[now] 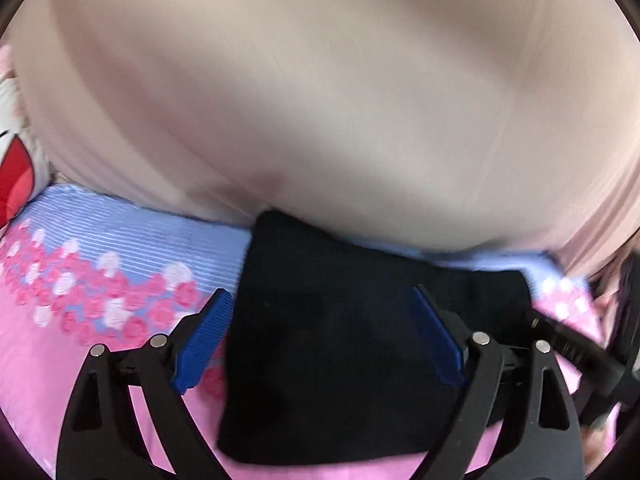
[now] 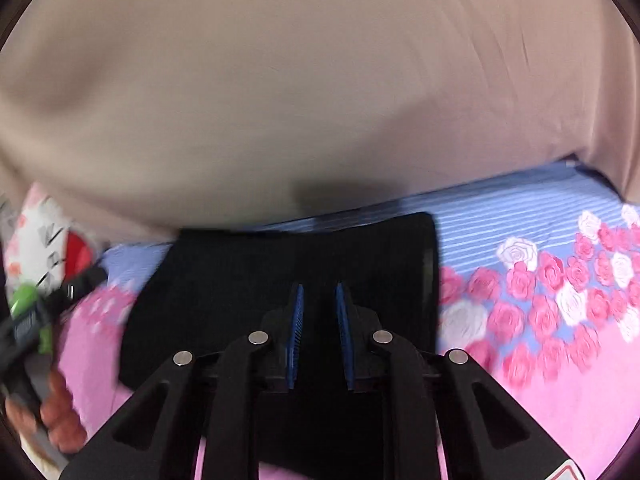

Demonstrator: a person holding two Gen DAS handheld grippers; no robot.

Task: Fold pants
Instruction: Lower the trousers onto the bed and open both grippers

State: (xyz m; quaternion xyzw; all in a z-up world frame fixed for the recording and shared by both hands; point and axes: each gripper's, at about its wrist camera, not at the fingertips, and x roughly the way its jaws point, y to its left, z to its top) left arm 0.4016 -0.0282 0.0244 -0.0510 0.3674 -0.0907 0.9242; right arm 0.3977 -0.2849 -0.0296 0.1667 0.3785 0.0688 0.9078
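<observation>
Pants [image 1: 340, 344], black, folded into a compact block, lie on the rose-print bedsheet [image 1: 80, 360] near its striped edge. Left gripper [image 1: 320, 344] spread wide over them; right gripper [image 2: 318, 332] nearly closed, gripping nothing.

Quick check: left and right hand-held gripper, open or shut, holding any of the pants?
Left hand-held gripper: open wide above the folded black pants, gripping nothing.
Right hand-held gripper: nearly shut, narrow gap, nothing visibly pinched.
</observation>
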